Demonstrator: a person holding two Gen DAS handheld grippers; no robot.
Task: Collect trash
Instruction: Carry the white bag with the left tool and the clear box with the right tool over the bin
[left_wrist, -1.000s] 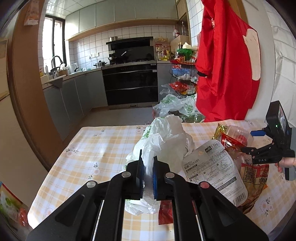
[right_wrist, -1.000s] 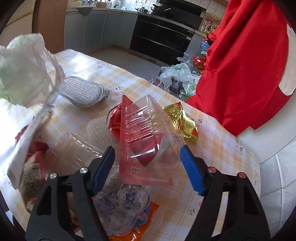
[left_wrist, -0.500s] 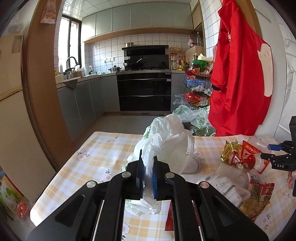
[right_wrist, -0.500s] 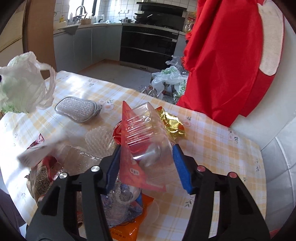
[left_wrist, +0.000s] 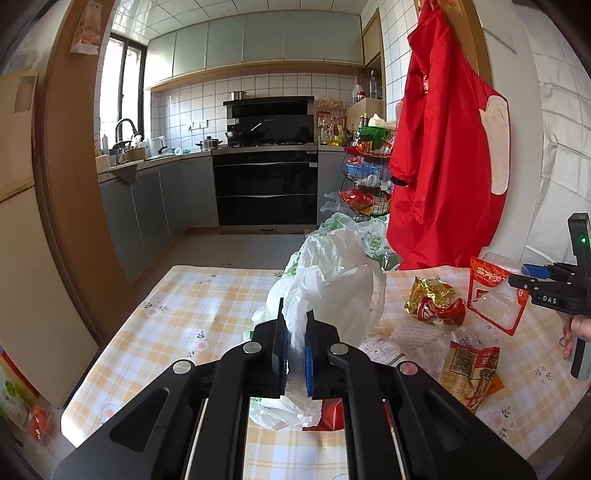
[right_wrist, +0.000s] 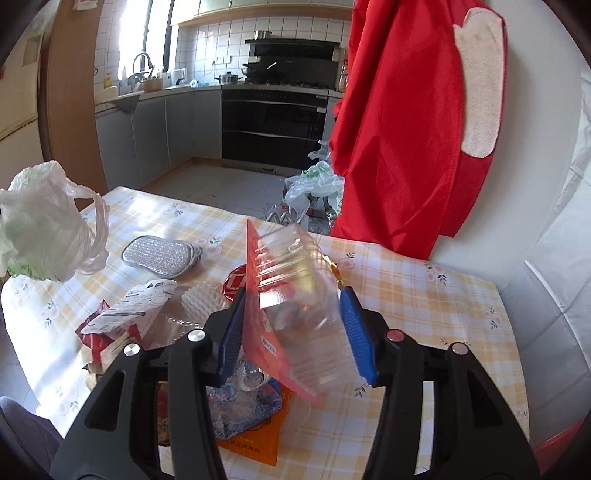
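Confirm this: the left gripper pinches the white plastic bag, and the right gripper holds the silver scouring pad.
Not quite. The right gripper has the clear plastic package with red backing between its closing jaws; the silver scouring pad lies on the table, as the right wrist view shows. The left gripper does pinch the white plastic bag.

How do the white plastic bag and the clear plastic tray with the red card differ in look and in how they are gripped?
The white plastic bag is soft, crumpled and opaque; the clear plastic tray is stiff, ribbed and see-through, with a red card backing. The left gripper is pinched nearly shut on a thin fold of the bag; the right gripper spans the tray's full width, jaws closing. Both are held above the checked tablecloth.
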